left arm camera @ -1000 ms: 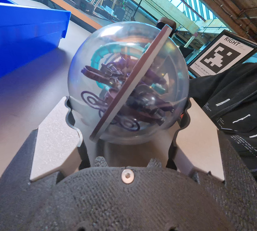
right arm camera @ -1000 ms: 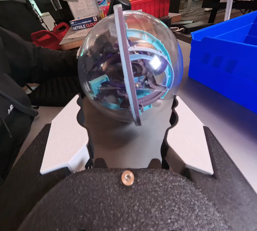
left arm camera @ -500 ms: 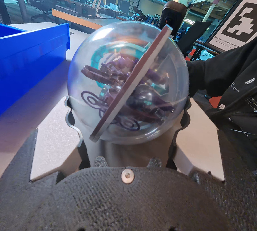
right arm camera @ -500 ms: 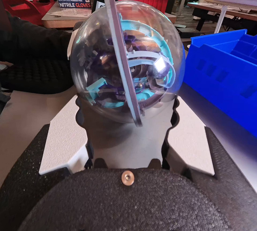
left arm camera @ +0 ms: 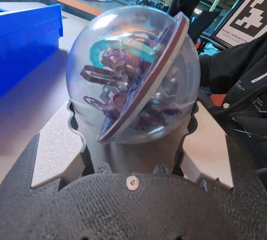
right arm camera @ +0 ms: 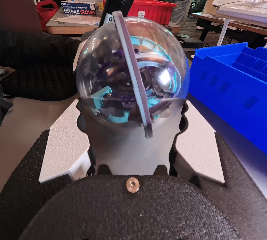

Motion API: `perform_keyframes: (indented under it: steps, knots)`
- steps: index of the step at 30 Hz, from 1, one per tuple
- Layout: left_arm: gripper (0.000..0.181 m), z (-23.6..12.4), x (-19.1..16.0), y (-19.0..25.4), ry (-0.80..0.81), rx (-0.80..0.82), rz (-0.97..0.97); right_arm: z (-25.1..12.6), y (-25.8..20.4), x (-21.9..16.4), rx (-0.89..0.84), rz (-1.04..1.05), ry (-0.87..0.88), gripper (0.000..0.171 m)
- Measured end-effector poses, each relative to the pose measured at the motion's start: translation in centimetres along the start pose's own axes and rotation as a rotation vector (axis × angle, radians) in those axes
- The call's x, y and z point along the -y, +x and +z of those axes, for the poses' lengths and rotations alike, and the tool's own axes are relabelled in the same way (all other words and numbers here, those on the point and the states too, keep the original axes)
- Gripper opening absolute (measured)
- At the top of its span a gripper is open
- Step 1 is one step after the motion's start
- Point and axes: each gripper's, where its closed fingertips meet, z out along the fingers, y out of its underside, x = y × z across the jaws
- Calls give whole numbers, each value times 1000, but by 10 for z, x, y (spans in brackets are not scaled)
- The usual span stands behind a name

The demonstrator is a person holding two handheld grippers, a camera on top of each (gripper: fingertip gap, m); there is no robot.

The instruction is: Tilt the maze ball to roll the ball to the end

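The maze ball (left arm camera: 115, 37) is a clear sphere with purple and teal tracks inside and a purple-grey ring (left arm camera: 150, 82) around its middle. It is held above the table between both grippers, which face each other. My left gripper (left arm camera: 132, 104) is shut on its sides. My right gripper (right arm camera: 132, 102) is shut on the maze ball (right arm camera: 101, 59) from the opposite side. The ring (right arm camera: 132, 66) leans top-left to bottom-right in the right wrist view. A small steel ball (right arm camera: 109, 94) sits by a teal piece left of the ring.
A blue bin (left arm camera: 28, 37) stands on the grey table (left arm camera: 21, 117); it also shows at right in the right wrist view (right arm camera: 231, 81). A person's black sleeve (left arm camera: 231, 73) is close by. A framed marker sign (left arm camera: 245, 8), a red bin (right arm camera: 151, 10) and a glove box (right arm camera: 78, 8) stand behind.
The maze ball has been tilted and turned in both grips; the ring now leans differently. The small steel ball has moved from right of the ring to the teal piece on its left.
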Motion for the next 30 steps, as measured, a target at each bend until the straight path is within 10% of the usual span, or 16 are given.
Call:
perform_keyframes:
  steps: [10,16,25,30]
  knots:
    - [144,-19,-24,-5,-220,48,160,-4,-2,10,-52,-129,-5,127]
    - [138,-45,44,-1,39,108,164,4,-12,18,-69,-230,-3,125]
    - [144,-34,12,15,-15,-47,236,-8,-27,49,-14,-188,112,119]
    - [141,-38,-15,-1,-126,-3,314,-11,-4,0,1,-107,-73,128]
